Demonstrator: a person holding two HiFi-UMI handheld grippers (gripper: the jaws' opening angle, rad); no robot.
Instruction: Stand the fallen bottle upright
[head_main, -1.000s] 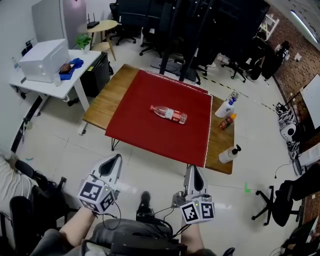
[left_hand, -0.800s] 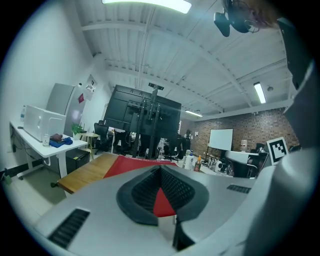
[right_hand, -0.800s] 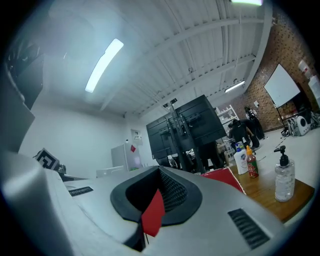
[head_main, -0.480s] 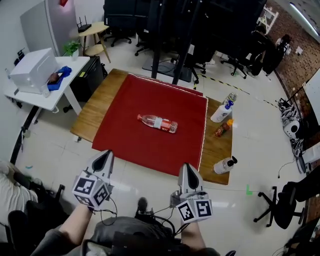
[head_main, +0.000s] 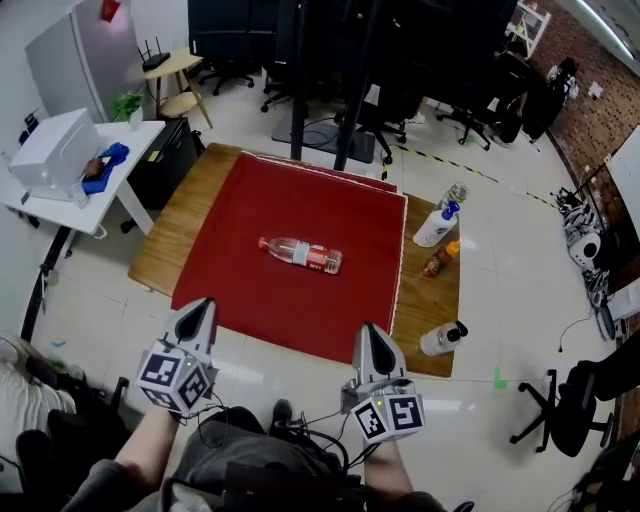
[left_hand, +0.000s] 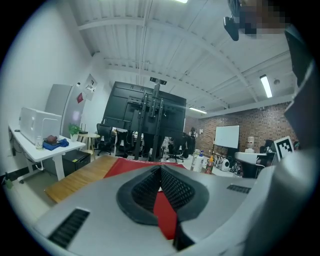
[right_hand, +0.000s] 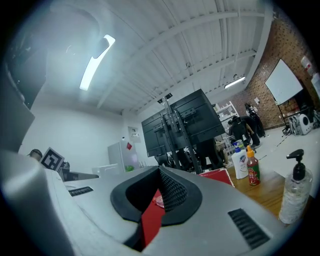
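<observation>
One red cloth (head_main: 340, 205) on wooden table (head_main: 188, 228), fallen bottle (head_main: 300, 254), tiled floor (head_main: 500, 320)

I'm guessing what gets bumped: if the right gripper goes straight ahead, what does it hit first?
Probably the near edge of the red cloth; height is unclear, so the right gripper might skim over it.

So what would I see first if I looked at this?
The big red cloth covering most of the wooden table, with a clear bottle lying on its side in its middle. Nearer you, the left gripper and right gripper point at the table, jaws shut and empty.
</observation>
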